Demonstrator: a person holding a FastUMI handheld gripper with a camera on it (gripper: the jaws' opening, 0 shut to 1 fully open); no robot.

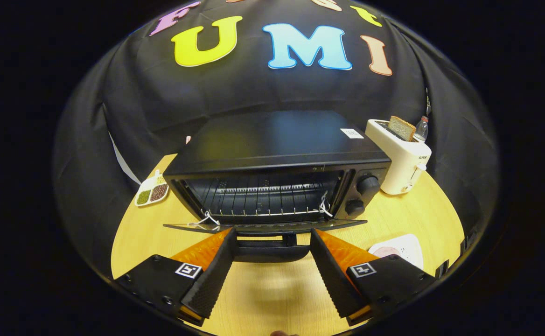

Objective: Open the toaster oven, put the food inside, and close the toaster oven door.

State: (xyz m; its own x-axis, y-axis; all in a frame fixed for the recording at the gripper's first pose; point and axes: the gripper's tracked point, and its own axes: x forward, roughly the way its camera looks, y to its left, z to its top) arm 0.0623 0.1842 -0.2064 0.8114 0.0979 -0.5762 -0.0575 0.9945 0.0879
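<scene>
A black toaster oven (272, 144) stands on the wooden table with its glass door (263, 227) folded down flat toward me. Its wire rack (265, 193) lies bare inside the cavity. The door's handle (270, 249) sits between my fingertips, and my gripper (272, 238) is open around it without pressing on it. To the right of the right finger a white plate with pink food (401, 247) rests on the table, partly hidden by that finger.
A white toaster (401, 161) with a bread slice (402, 127) sticking out stands right of the oven, with a bottle (421, 128) behind it. A small divided dish of grains (152, 190) lies left of the oven. Two knobs (363, 193) sit on the oven's right panel.
</scene>
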